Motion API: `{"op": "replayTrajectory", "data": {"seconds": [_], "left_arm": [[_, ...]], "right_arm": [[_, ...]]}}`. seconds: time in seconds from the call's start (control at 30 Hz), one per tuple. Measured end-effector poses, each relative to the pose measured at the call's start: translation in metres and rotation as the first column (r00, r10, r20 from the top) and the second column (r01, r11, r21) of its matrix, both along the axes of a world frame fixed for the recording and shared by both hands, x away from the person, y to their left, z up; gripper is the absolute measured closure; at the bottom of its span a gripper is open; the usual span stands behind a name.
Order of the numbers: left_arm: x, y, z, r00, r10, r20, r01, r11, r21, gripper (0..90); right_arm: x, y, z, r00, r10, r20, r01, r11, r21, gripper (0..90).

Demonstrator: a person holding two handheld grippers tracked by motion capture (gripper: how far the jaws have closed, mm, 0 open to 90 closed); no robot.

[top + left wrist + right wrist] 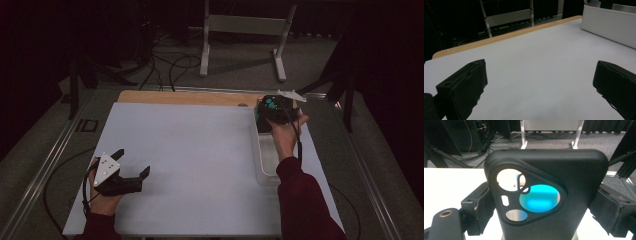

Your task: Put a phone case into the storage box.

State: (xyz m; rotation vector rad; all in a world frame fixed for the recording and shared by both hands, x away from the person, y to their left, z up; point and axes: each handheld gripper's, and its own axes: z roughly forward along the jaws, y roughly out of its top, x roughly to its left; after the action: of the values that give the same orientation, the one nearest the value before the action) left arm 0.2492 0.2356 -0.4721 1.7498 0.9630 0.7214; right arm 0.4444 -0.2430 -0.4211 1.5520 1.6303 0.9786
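Observation:
A black phone case (574, 177) with a triangular camera cutout stands upright between the jaws of my right gripper (544, 220), which is shut on its two sides. Something teal (540, 201) shows through the cutout. From the high view, the right gripper (267, 114) holds the case (272, 106) above the far end of a white bin (264, 175) at the table's right side. My left gripper (133, 161) rests near the front left of the white table top (190, 145), jaws wide open with nothing between them (540, 82).
A wooden strip (185, 97) runs along the table's far edge. The bin's white wall (609, 23) rises at the right of the left gripper view. Beyond the table are a white metal stand (245, 30) and floor cables (170, 65).

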Motion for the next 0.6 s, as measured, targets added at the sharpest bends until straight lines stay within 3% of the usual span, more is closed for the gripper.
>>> {"op": "replayTrajectory", "data": {"seconds": [0.23,0.6], "left_arm": [[0.000,-0.001,0.000,1.0000,-0.002,0.001,0.002,1.0000,0.001,0.0],[0.000,-0.003,0.000,0.9999,-0.011,-0.003,0.011,0.9999,-0.003,0.0]], "right_arm": [[0.007,0.000,-0.009,0.9990,-0.016,-0.042,0.015,1.000,-0.025,12.7],[0.013,-0.001,-0.015,0.9979,-0.023,-0.061,0.022,0.999,-0.025,12.6]]}}
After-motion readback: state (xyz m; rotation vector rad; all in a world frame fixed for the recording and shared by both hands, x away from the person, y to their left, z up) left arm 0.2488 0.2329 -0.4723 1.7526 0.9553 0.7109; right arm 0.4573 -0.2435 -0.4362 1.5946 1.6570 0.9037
